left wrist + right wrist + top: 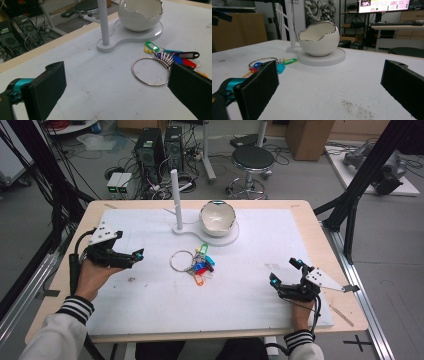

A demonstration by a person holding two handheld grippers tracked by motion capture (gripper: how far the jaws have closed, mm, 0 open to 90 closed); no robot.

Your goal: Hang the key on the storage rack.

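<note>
Both tongs, left tongs (131, 256) and right tongs (285, 271), released and empty; approach the key ring (183, 260) low, jaws straddling its wire.

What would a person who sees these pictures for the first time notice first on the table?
Probably the white bowl with a jagged, eggshell-like rim, on a white stand at the far middle of the table, beside an upright post. Just in front lies a metal ring with coloured key tags. The left gripper and right gripper, both open, flank it.
</note>
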